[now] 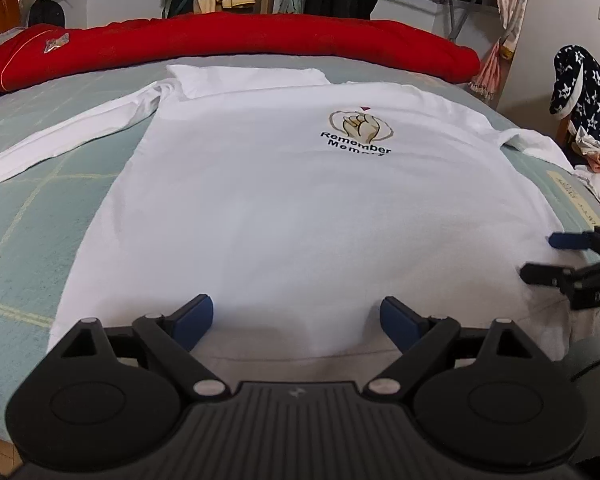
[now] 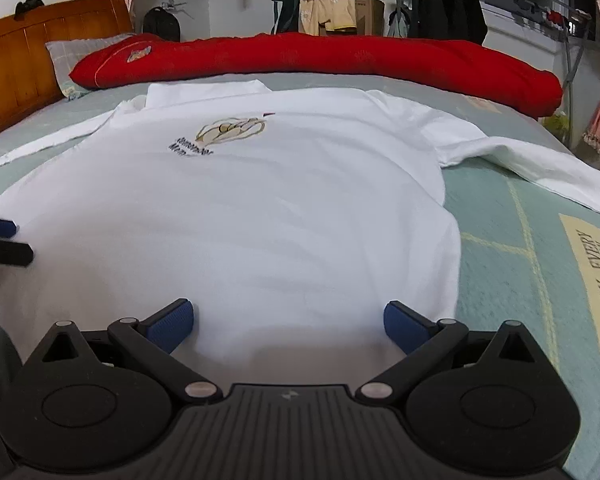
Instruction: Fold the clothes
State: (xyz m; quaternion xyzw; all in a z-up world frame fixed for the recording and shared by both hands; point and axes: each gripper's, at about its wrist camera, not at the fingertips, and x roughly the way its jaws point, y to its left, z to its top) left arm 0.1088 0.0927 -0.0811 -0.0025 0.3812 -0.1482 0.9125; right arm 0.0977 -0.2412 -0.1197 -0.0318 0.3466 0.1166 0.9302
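The white long-sleeved shirt [image 1: 300, 208] lies spread flat, print side up, on the pale green bedsheet [image 1: 28, 216] of a bed, its collar toward the long red bolster [image 1: 236, 40] at the far side and its hem nearest the cameras. One sleeve [image 1: 60, 136] stretches out straight over the sheet on the left; the other sleeve [image 2: 540, 168] lies out to the right. The printed logo [image 1: 358, 130] sits on the chest, and the body shows only slight wrinkles.

The left gripper [image 1: 296, 320] hovers low over the hem with its blue pads spread wide and nothing between them. The right gripper [image 2: 288, 322] stands the same way over the hem further right, jaws spread and empty, near the shirt's right side edge. In the left wrist view the right gripper's fingers come in from the right edge, just over the cloth; whether any pad touches the fabric cannot be told.

By the look of it, folding proper has not begun: the shirt is laid out and smoothed, and both tools are coming to the bottom edge. The next move probably calls for each gripper to sink onto the hem, pinch a single fold of fabric without catching the sheet beneath, and carry it evenly toward the collar, or else turn to the sleeves first and bring them across the body. Uneven lifting would skew the fold.
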